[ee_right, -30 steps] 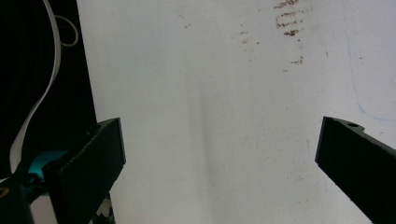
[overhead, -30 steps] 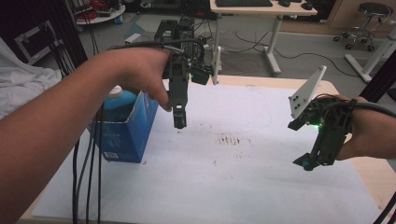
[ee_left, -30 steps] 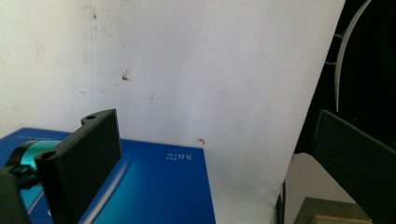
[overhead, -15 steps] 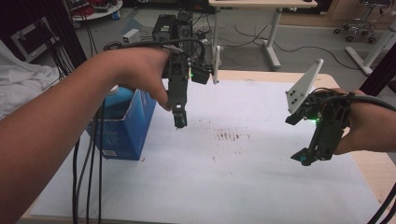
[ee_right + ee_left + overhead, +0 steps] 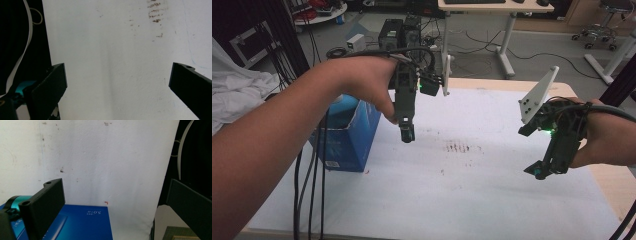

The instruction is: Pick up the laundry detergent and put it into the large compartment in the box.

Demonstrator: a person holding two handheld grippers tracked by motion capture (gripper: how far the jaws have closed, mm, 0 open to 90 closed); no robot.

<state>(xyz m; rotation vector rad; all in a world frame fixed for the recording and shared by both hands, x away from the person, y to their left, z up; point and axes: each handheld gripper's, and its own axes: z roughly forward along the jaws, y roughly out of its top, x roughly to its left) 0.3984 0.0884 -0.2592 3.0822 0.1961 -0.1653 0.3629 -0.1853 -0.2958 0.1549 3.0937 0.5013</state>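
A white sheet (image 5: pixel 472 190) covered the table (image 5: pixel 562 89), whose wooden edge showed at the upper right of the high view. A patch of reddish-brown marks (image 5: pixel 460 148) lay near the centre of the sheet, with smaller specks below it. Behind the table, at the top of the frame, stood a white desk (image 5: pixel 497 7), dark boxes (image 5: pixel 399 31) on the floor and loose cables; a pale cloth (image 5: pixel 234 87) lay at the far left.

The left hand (image 5: pixel 362 82) entered from the lower left on a long bare forearm and held the left gripper (image 5: pixel 407 134) pointing straight down above the sheet, left of centre. In the left gripper view its jaws stood wide apart with nothing between them. The right hand (image 5: pixel 604 145) came in from the right edge, holding the right gripper (image 5: pixel 541 172) tilted down and toward the left, its grey plate (image 5: pixel 538 97) raised above it. In the right gripper view these jaws were likewise spread wide over bare sheet.

A blue box (image 5: pixel 349 137) stood upright at the left of the sheet, just beside the left gripper and below the left hand, well apart from the right gripper. Its top was open, something pale blue showed inside, and a white label sat low on its side. In the left gripper view its blue face, printed "5.0", lay at the bottom left.
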